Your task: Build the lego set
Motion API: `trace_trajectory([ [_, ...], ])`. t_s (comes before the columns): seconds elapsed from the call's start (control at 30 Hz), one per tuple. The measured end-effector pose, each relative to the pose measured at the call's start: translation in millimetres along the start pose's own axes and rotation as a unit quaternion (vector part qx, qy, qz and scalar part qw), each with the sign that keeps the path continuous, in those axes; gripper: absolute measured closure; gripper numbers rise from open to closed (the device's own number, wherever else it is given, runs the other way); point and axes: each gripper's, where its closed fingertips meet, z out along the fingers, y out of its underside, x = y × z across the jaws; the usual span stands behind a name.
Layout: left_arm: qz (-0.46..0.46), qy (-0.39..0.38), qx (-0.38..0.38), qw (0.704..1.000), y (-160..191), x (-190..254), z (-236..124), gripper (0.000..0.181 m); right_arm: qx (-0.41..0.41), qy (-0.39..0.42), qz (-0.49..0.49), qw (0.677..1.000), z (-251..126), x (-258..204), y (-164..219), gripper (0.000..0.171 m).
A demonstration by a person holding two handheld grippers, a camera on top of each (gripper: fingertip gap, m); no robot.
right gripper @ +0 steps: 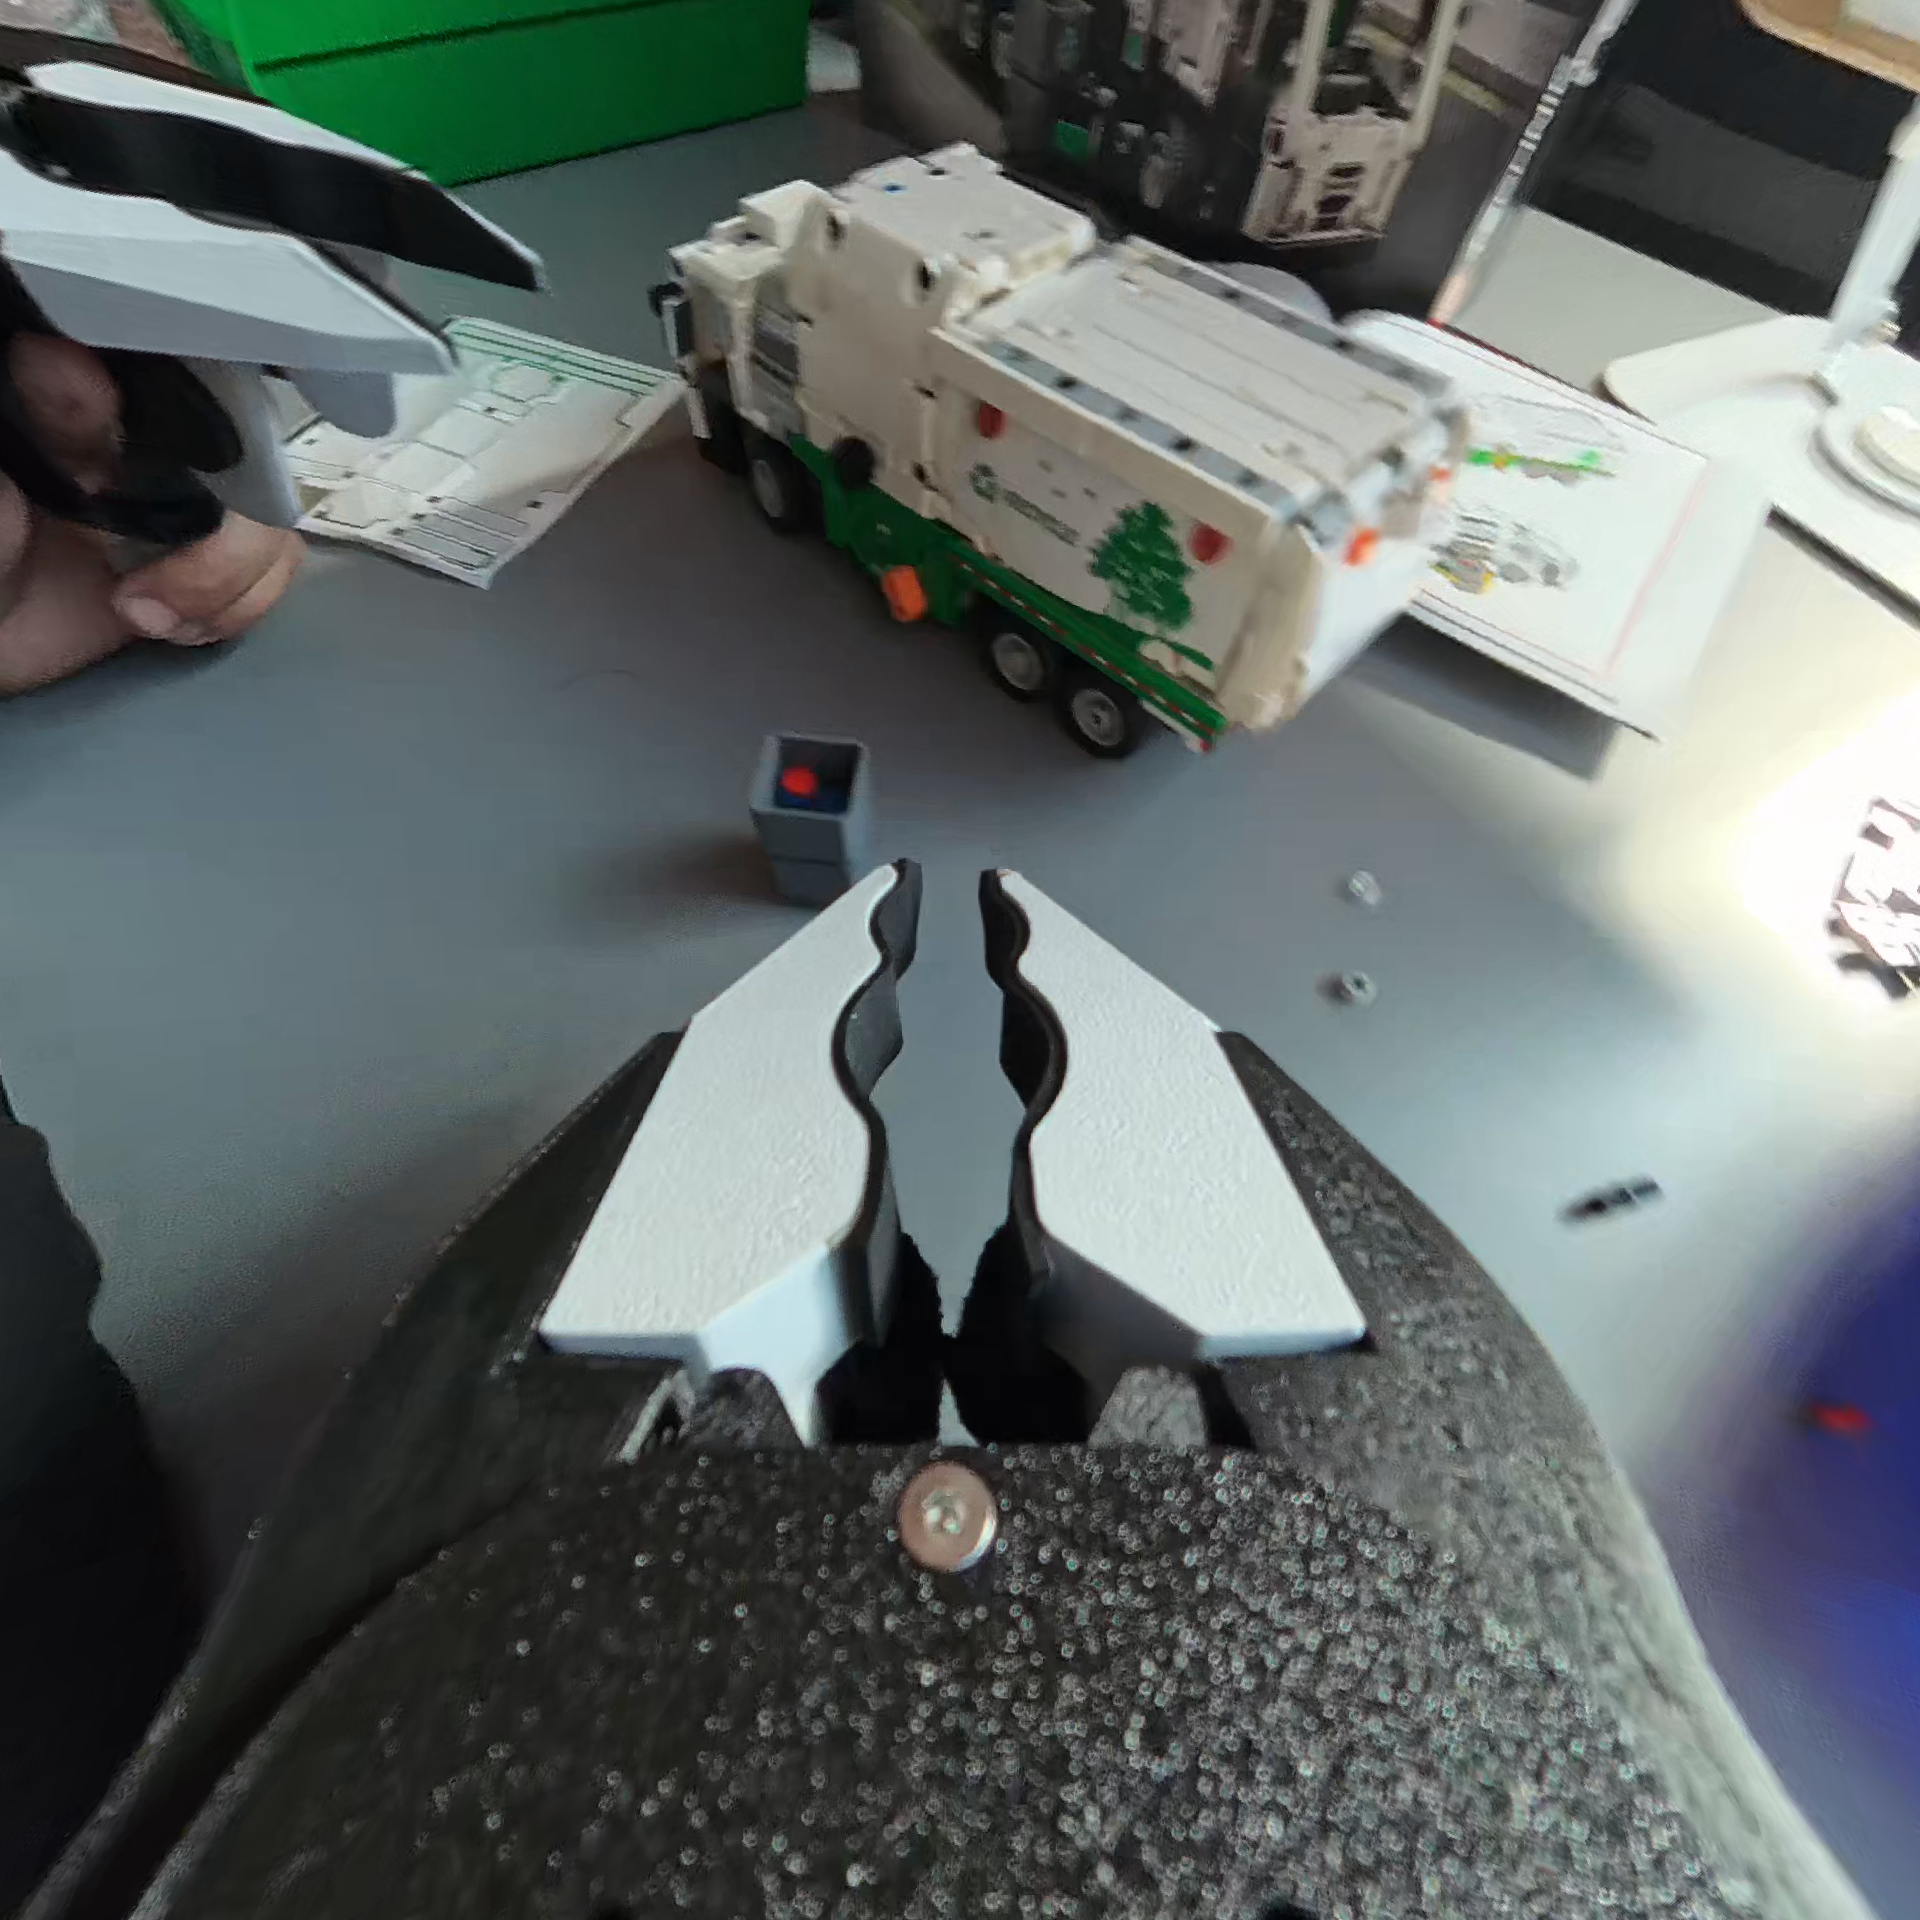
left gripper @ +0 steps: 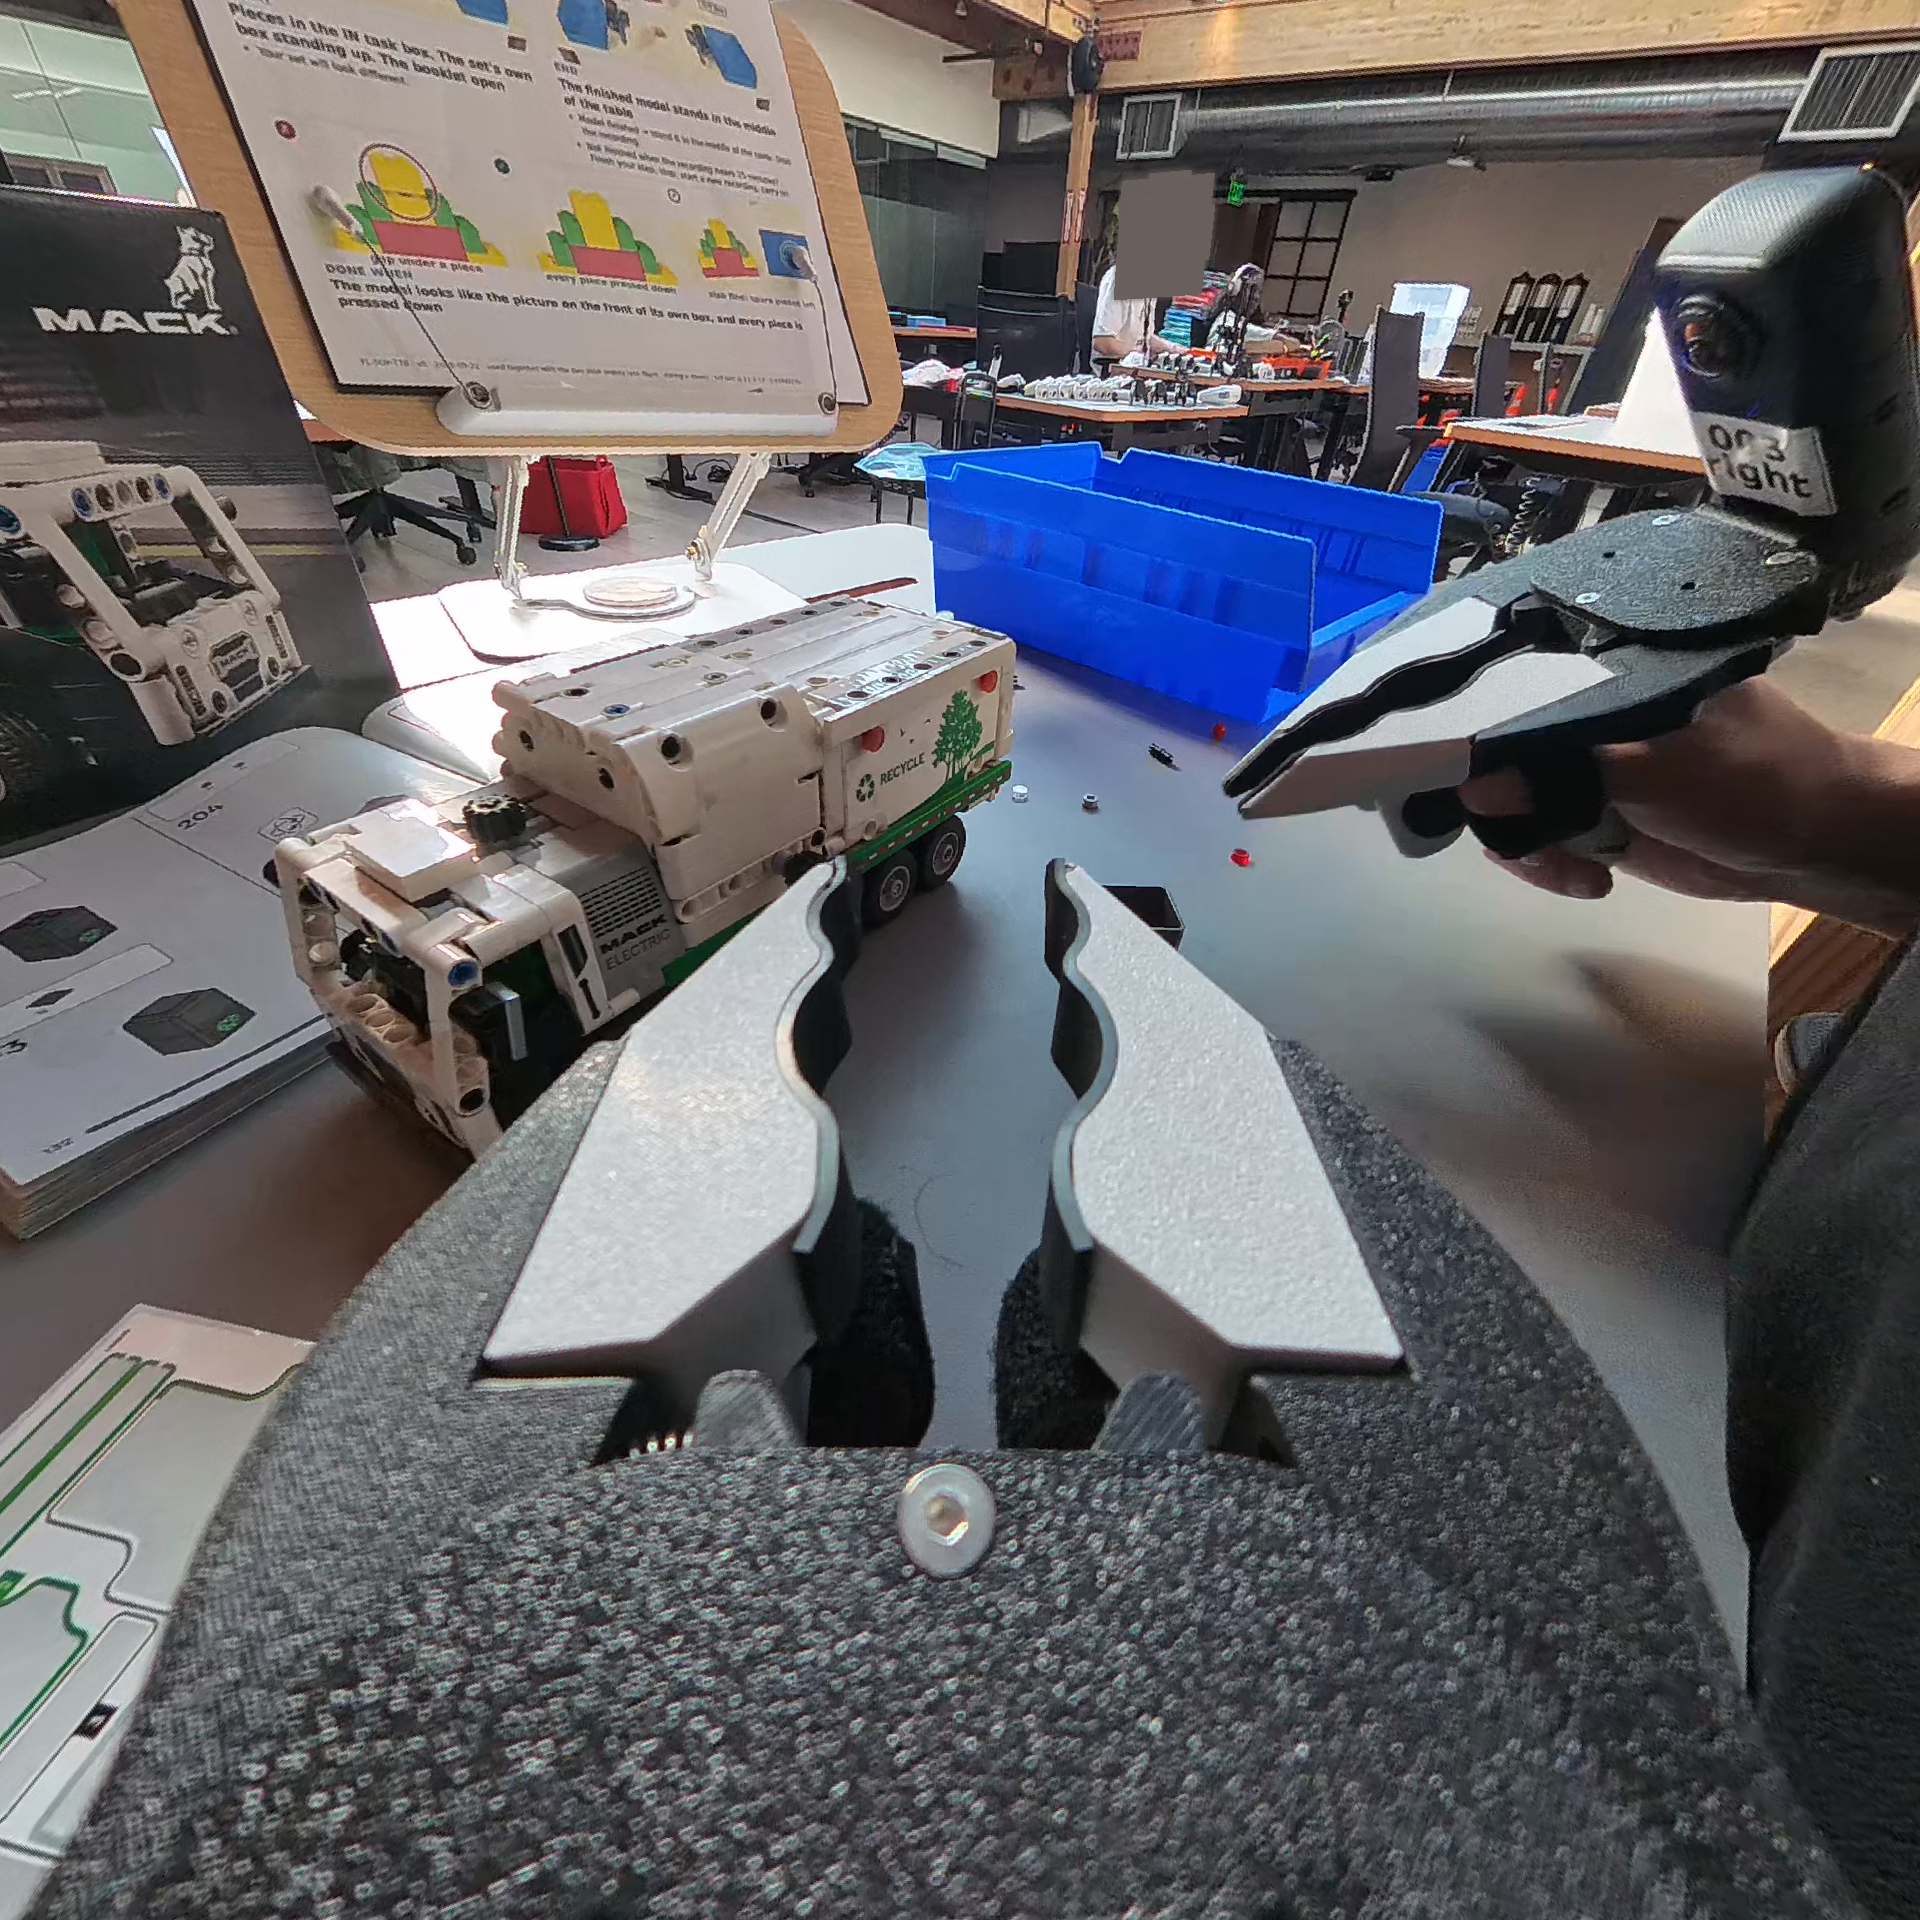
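The white and green lego garbage truck (left gripper: 644,831) stands on the dark table and also shows in the right wrist view (right gripper: 1039,468). My left gripper (left gripper: 945,883) is open and empty, just right of the truck's rear wheels. A small dark grey lego bin (right gripper: 810,821) stands upright with a red stud (right gripper: 800,779) inside. My right gripper (right gripper: 948,878) is empty, its jaws only a narrow gap apart, just right of that bin. It shows at the right of the left wrist view (left gripper: 1242,790). The left gripper shows at the upper left of the right wrist view (right gripper: 499,317).
A blue parts bin (left gripper: 1174,571) sits behind the truck. Loose small pieces lie on the table: a red stud (left gripper: 1238,858), grey rounds (left gripper: 1090,801), a black pin (left gripper: 1164,755). The open booklet (left gripper: 135,935), set box (left gripper: 135,468), sticker sheet (right gripper: 468,457) and instruction stand (left gripper: 540,208) are at the left. My hands' fingertips stand some 15 cm from each other.
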Motion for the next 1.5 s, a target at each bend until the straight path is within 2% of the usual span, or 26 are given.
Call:
trace_trajectory([
  [0.17,-0.004,0.005,-0.006,1.000,1.5,0.1,1.2,0.148,-0.058,0.124,0.104,0.985,-62.3,92.5,72.9,0.155],
  [0.27,-0.004,0.009,-0.012,1.000,3.0,1.3,2.5,0.148,-0.089,0.177,0.103,0.975,-87.8,121.5,103.6,0.155],
  [0.5,-0.004,0.005,-0.007,1.000,1.7,0.3,1.5,0.148,-0.096,0.182,0.113,0.972,-94.4,128.1,111.9,0.155],
  [0.67,-0.002,0.006,-0.006,1.000,1.6,0.9,1.3,0.148,-0.131,0.179,0.103,0.970,-88.7,127.8,119.5,0.156],
  [0.8,-0.002,0.004,-0.003,1.000,0.9,0.7,0.6,0.148,-0.131,0.169,0.109,0.971,-87.9,127.0,119.3,0.164],
  [0.97,-0.002,0.004,-0.002,1.000,0.6,0.6,0.6,0.148,-0.114,0.166,0.096,0.975,-80.5,122.7,108.2,0.165],
  [1.13,-0.002,0.003,-0.004,1.000,0.9,0.6,0.9,0.148,0.001,0.041,0.052,0.998,-29.7,52.6,24.6,0.165],
  [1.27,0.000,0.000,0.000,1.000,0.0,0.2,0.0,0.148,0.028,-0.050,-0.001,0.998,9.0,-3.8,-17.6,0.165],
  [1.37,0.001,0.000,0.002,1.000,-0.6,0.3,-0.5,0.149,0.005,-0.090,-0.024,0.996,26.4,-26.2,-19.8,0.165],
  [1.5,-0.004,0.001,0.005,1.000,-1.5,0.0,-1.4,0.148,-0.028,-0.093,-0.056,0.994,36.4,-30.2,-8.9,0.164],
])
